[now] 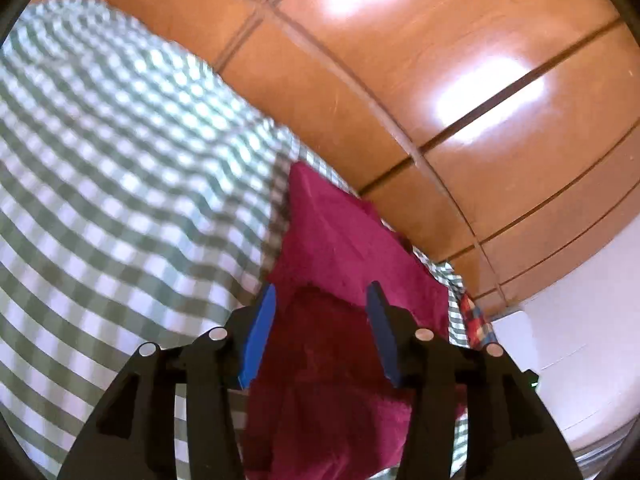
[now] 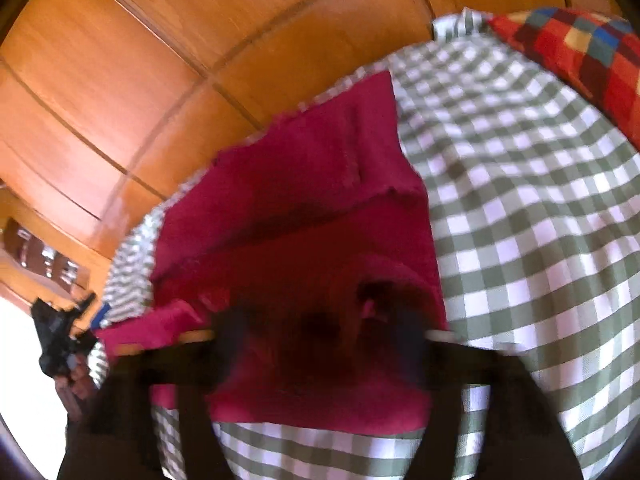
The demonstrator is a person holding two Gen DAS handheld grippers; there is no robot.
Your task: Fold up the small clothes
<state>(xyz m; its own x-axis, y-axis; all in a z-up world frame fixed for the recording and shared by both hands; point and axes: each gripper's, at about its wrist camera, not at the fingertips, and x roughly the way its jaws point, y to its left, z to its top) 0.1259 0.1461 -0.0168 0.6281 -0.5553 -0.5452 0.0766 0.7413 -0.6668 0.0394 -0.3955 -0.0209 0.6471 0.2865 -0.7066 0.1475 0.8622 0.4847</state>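
Glossy orange-brown wooden panelling [image 1: 460, 80] with dark grooves fills the background of both wrist views, catching bright patches of light. Beneath the grippers spreads a green-and-white checked cloth [image 1: 120, 168], rumpled into soft ridges.

On that checked cloth lies the small crimson fabric garment [image 1: 340, 240], partly folded, with one layer lapping over another. In the left wrist view the left gripper [image 1: 322, 296] hovers right over it: the black fingers with blue pads [image 1: 262, 332] stand spread apart, and the crimson fabric shows through the gap between them and runs on ahead of the tips. Nothing is pinched there. Past the right-hand finger, a strip of red, blue and yellow patchwork fabric [image 1: 476, 320] peeks out at the edge of the checked cloth, with a white surface [image 1: 580, 340] beyond it.

The right wrist view is heavily blurred. The right gripper [image 2: 320, 332] appears only as dark smears low in the frame, lying over the near part of the crimson garment; whether its jaws are apart or pressed on the fabric cannot be told. The garment stretches forward from those smears toward the panelling, checked cloth showing on both sides of it. Far to the right of the fingers sits the patchwork fabric, and well off to the left the other black gripper is seen at the cloth's edge.
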